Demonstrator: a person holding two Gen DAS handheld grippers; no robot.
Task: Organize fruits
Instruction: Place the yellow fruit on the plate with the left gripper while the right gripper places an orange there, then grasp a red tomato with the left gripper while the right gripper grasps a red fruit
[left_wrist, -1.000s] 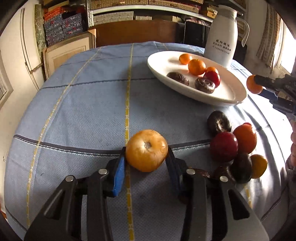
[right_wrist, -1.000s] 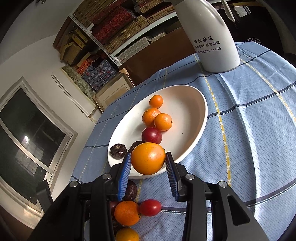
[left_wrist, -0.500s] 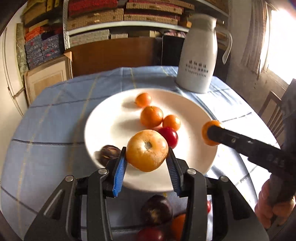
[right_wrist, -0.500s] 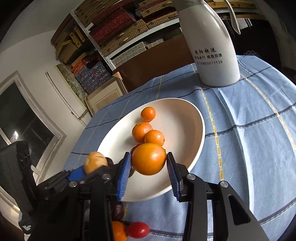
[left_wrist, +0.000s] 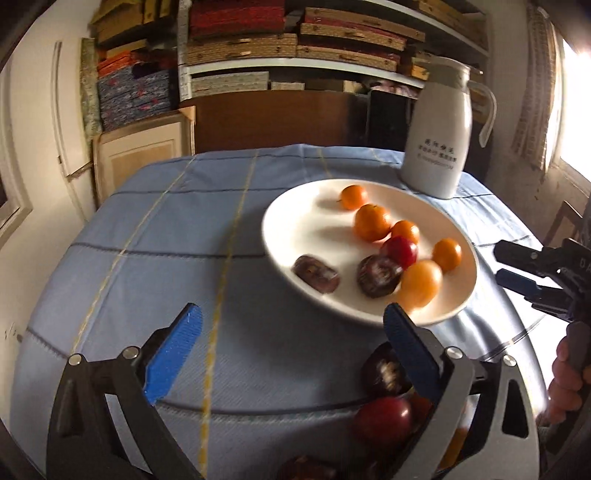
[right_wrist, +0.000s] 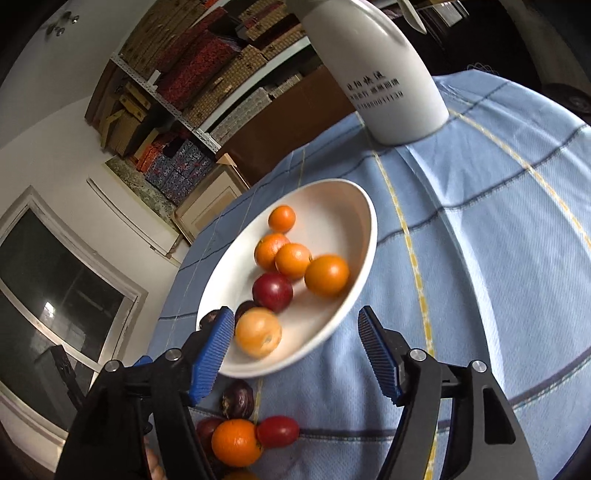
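Oranges (right_wrist: 327, 275), a red plum (right_wrist: 272, 291) and dark fruits (left_wrist: 379, 276) lie in the white plate (left_wrist: 288, 225) on the blue tablecloth (left_wrist: 166, 236), more fruit (right_wrist: 236, 441) heaped just beside its near rim. Both the left gripper (left_wrist: 291, 341) and right gripper (right_wrist: 295, 354) are opening, nothing between their jaws. A white jug (left_wrist: 437, 129) stands behind the plate.

White plate (right_wrist: 364, 236): five orange fruits (right_wrist: 327, 275), one red fruit (right_wrist: 272, 291), two dark wrinkled fruits (left_wrist: 379, 276); one white jug (right_wrist: 384, 70); loose fruit pile on cloth (right_wrist: 236, 441), count unclear
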